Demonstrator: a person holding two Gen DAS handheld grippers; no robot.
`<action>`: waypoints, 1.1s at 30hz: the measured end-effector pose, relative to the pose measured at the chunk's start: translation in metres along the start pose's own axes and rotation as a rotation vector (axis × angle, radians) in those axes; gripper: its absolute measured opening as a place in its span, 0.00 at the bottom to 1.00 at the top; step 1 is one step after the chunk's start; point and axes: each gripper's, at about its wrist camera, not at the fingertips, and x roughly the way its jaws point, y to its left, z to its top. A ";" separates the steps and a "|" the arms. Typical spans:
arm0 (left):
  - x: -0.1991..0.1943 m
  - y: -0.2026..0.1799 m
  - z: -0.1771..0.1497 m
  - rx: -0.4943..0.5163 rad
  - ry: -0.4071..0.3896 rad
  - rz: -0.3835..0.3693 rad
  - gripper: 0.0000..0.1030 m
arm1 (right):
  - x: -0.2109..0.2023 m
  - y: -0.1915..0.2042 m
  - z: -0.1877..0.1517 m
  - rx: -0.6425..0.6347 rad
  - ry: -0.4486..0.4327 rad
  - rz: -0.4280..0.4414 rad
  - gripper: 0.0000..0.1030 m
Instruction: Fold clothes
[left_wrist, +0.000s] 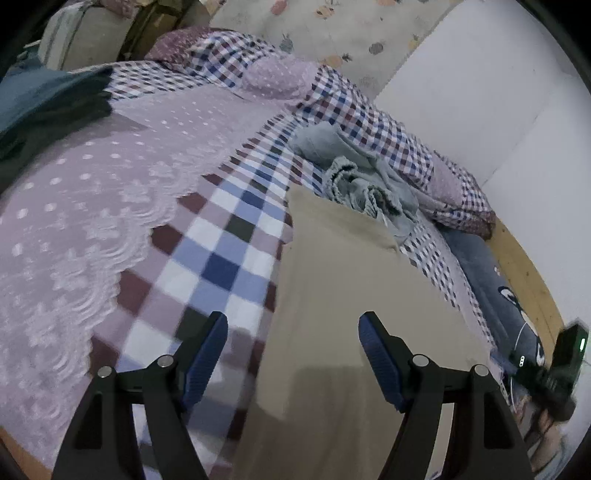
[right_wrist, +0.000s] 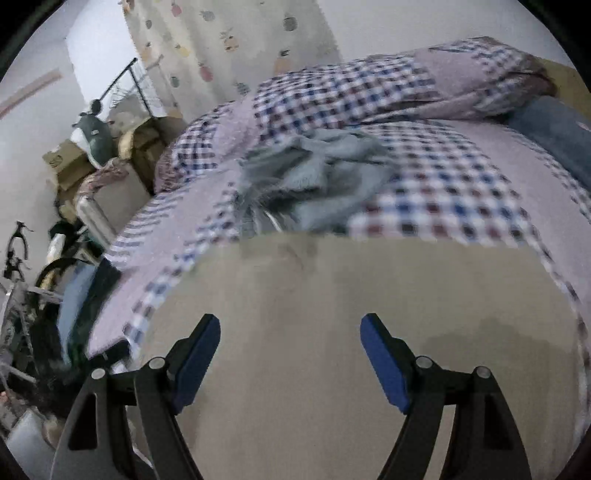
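While the left gripper (left_wrist: 293, 332) hangs low over the bed, its blue-padded fingers stand wide apart with nothing between them, straddling the long edge of a beige garment (left_wrist: 332, 295) that lies flat on the checked bedspread (left_wrist: 221, 243); my guess is that the cloth was spread smooth so an edge can be caught cleanly. Just past its far end sits a crumpled grey-blue garment (left_wrist: 354, 177), bunched rather than folded, and a dark garment (left_wrist: 48, 107) lies well apart at the far left. From the right wrist, the right gripper (right_wrist: 290, 332) is equally wide open and empty, poised squarely above the same beige garment (right_wrist: 351, 295), with the grey-blue heap (right_wrist: 314, 181) beyond. Cardboard boxes (right_wrist: 66, 162) stand by the wall; any print on them is too blurred to read, and no labels show on the clothes.
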 end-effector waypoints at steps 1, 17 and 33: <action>-0.008 0.005 -0.003 -0.015 -0.011 0.004 0.75 | -0.007 -0.003 -0.014 0.004 -0.004 -0.017 0.80; -0.045 0.041 -0.093 -0.399 0.051 -0.004 0.76 | -0.042 0.032 -0.106 -0.248 -0.156 -0.090 0.80; -0.023 0.035 -0.131 -0.518 0.079 -0.021 0.76 | -0.038 0.062 -0.132 -0.394 -0.167 -0.056 0.82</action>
